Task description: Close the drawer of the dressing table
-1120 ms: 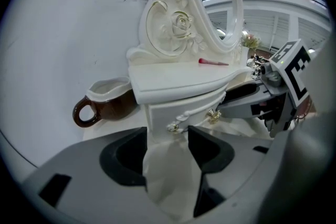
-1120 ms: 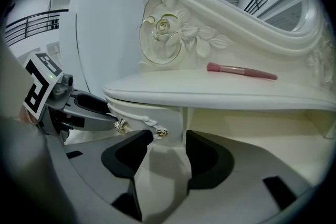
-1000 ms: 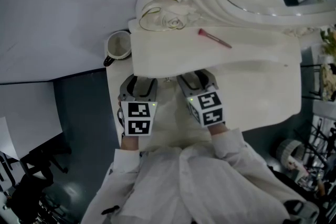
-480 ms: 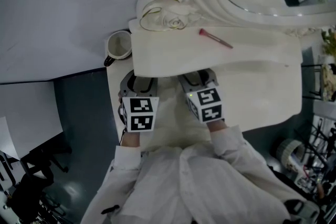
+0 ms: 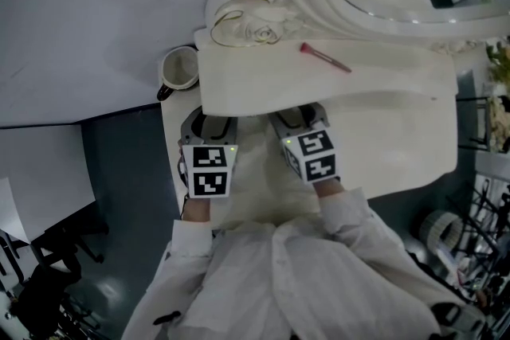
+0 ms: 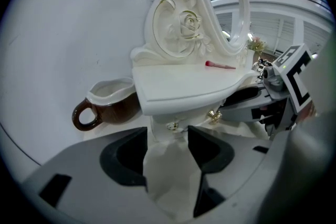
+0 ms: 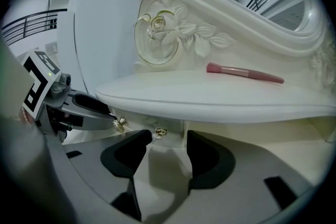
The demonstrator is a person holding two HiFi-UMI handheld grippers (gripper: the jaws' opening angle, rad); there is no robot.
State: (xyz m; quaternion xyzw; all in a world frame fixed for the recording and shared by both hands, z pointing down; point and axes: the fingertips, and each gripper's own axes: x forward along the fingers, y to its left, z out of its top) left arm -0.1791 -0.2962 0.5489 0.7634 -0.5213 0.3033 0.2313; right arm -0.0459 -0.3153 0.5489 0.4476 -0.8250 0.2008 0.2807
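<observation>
Black rubber pads are lining the jaws of both tools. The left gripper [image 6: 167, 138] is standing open, jaws apart and clamping nothing. In the gap, at the lower centre of the left gripper view, the white front of the drawer [image 6: 160, 124] is showing, with a gold knob [image 6: 172, 126] just above the jaw tips. The right gripper [image 7: 168, 139] is also standing open and empty, with its jaws flanking the same white front. A second gold knob [image 7: 160, 132] is sitting beside the tip of its left jaw.

In the head view, both grippers are lying side by side at the centre of the frame. Their tips are reaching under the front edge of the dressing table [image 5: 374, 95], and their marker cubes [image 5: 209, 171] are pointing toward the bottom of the frame. The drawer is sitting directly beneath that overhanging top.

Outward from there, a pink brush [image 5: 325, 58] is lying on the tabletop at upper centre. A brown mug [image 5: 180, 69] is standing just beside the table's left corner.

Task status, as a judgement: the closing push is appearing to be in hand, with both tools presented to the drawer front. The overhanging top is hiding the seam, so full seating cannot be confirmed. The steps left are likely to be pressing the front home and backing both grippers out.
</observation>
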